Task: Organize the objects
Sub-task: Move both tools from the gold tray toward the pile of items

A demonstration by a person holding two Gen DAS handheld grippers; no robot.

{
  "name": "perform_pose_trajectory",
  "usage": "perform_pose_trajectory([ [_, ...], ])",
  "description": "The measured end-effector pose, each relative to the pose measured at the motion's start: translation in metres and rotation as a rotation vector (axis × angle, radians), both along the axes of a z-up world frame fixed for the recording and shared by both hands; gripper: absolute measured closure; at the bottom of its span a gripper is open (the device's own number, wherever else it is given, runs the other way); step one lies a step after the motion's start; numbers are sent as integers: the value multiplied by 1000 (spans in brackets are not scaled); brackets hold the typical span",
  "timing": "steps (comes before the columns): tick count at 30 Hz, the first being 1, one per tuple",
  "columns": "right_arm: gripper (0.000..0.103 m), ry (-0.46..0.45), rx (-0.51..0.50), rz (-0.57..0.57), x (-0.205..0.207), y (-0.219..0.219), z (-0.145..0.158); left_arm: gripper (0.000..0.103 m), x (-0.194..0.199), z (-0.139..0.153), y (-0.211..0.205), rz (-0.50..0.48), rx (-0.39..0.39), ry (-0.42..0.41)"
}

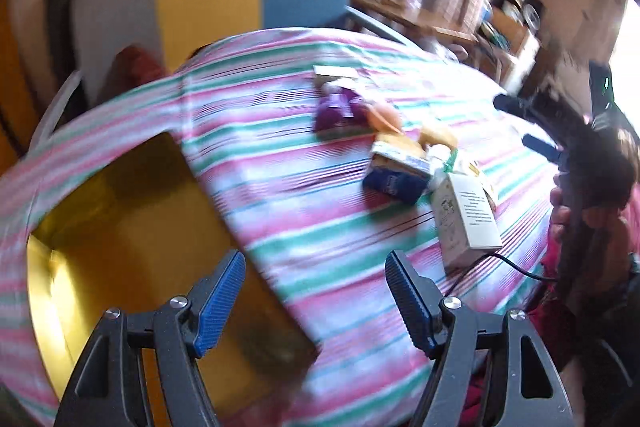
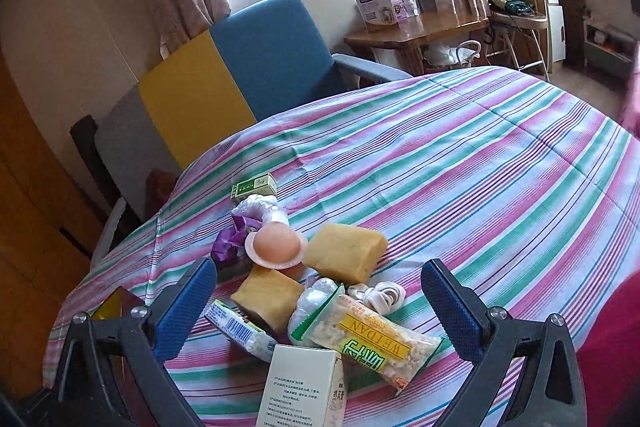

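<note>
The left view is blurred; the gold box [image 1: 132, 227] is perhaps open. The left gripper [image 1: 316, 303] and right gripper [image 2: 320, 311] both gape empty above snacks [image 2: 316, 275] piled on the striped cloth [image 2: 500, 167].

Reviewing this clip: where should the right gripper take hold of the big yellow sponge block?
Probably across the yellow sponge block's narrow width, coming from above. It lies flat on the striped cloth with its right side clear; the right gripper is open.
</note>
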State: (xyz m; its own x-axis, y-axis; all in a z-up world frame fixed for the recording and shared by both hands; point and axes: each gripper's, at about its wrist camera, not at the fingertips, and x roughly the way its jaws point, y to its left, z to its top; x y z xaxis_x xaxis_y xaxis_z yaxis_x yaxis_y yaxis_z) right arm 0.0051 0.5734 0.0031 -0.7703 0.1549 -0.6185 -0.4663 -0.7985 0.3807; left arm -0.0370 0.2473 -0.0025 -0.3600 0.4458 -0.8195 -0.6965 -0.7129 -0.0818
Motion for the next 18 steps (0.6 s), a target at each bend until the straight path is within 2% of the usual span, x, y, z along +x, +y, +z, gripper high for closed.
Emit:
perform_pose_trajectory([
  [1, 0, 0, -14, 7, -1, 0, -1, 29, -2, -3, 18, -48, -16, 2],
  [7, 0, 10, -47, 25, -1, 3, -4, 28, -13, -24, 92, -188, -91, 11],
  [9, 0, 9, -68, 29, -1, 5, -6, 23, -17, -29, 109, -220, -95, 22],
  [18, 0, 3, -121, 38, -3, 12, -12, 21, -35, -60, 155, -271, -155, -11],
])
